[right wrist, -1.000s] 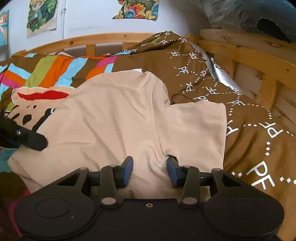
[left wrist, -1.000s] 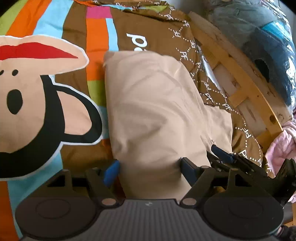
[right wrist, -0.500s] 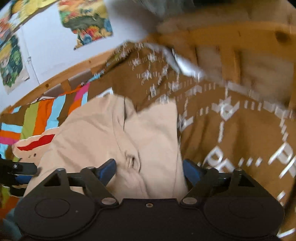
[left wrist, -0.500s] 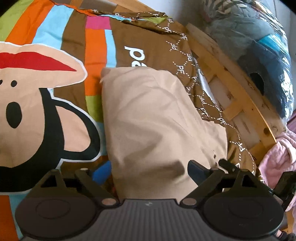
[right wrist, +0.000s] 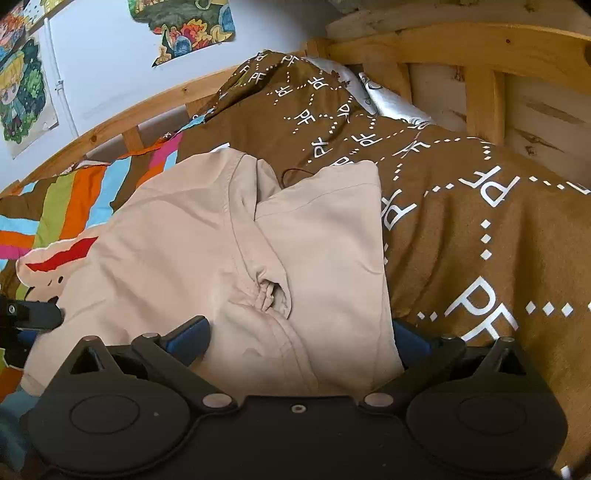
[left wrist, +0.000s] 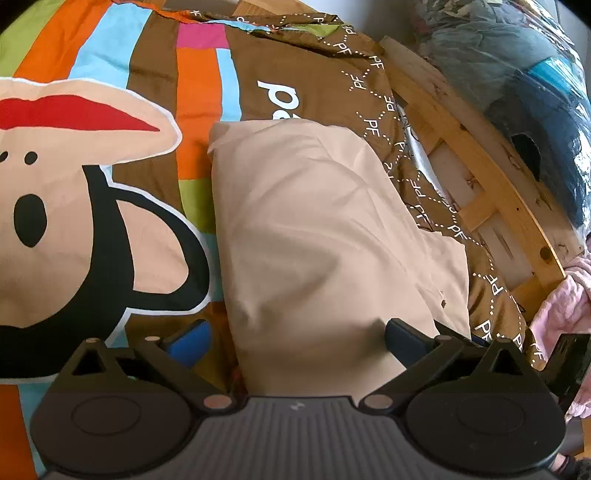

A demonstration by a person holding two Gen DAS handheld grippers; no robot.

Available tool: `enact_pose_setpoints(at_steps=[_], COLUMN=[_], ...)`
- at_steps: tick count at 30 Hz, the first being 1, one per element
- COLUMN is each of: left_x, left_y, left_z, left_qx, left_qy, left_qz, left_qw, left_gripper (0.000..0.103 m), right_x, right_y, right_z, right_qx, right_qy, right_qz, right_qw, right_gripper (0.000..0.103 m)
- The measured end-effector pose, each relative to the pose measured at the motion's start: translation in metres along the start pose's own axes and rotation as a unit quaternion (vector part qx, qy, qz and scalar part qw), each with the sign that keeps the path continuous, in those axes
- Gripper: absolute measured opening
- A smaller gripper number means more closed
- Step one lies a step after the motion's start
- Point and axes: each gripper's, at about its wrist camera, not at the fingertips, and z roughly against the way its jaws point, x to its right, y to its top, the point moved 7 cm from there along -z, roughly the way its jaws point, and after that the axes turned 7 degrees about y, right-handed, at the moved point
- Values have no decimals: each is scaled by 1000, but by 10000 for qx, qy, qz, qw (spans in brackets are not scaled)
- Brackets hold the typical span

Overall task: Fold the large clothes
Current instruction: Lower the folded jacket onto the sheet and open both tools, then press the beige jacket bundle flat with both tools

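Note:
A beige shirt (left wrist: 310,229) lies folded lengthwise on the bed. In the right wrist view the beige shirt (right wrist: 192,251) shows a sleeve (right wrist: 332,221) spread to the right and a puckered armpit seam. My left gripper (left wrist: 295,341) stands open over the shirt's near end, blue pads wide on both sides of the cloth. My right gripper (right wrist: 299,338) is open too, its fingers straddling the near edge by the sleeve. Neither holds any cloth. The left gripper's dark finger (right wrist: 33,317) shows at the left edge of the right wrist view.
The shirt rests on a brown quilt (left wrist: 317,85) with white "PF" marks, coloured stripes and a cartoon face (left wrist: 55,206). A wooden bed rail (left wrist: 480,177) runs along the right, bagged bundles (left wrist: 517,74) behind it. Pink cloth (left wrist: 569,299) lies at far right. Posters (right wrist: 192,26) hang on the wall.
Both grippers have opened wide; the right one let go of the shirt near the armpit seam. The right wrist view swung and settled closer to the sleeve. The shirt lies still.

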Motion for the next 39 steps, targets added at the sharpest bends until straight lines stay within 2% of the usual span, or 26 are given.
enact_pose_setpoints(at_steps=[8, 19, 26, 28, 32, 35, 39], left_x=[-2, -3, -3, -3, -8, -14, -24], left_y=[-1, -4, -5, -4, 3, 12, 28], left_z=[-3, -8, -9, -8, -1, -4, -18], left_qx=[5, 22, 24, 48, 390, 467, 283], left_qy=[-63, -3, 7, -91, -567, -601, -573], left_qz=[74, 77, 114, 168, 399, 490, 735], left_qw=[10000, 10000, 9999, 9998, 9968, 9959, 9952], left_gripper=[102, 103, 103, 102, 102, 102, 102], right_x=[-1, -3, -3, -3, -3, -3, -3], right_y=[-5, -20, -23, -23, -24, -25, -25], right_z=[-1, 3, 5, 5, 5, 5, 6], right_qx=[200, 756, 899, 934, 959, 978, 1019], right_qy=[-30, 8, 53, 64, 64, 66, 73], right_qz=[129, 307, 322, 320, 322, 323, 332], right_qw=[9997, 9967, 9954, 9951, 9948, 9947, 9942], right_gripper=[102, 102, 102, 102, 102, 102, 102])
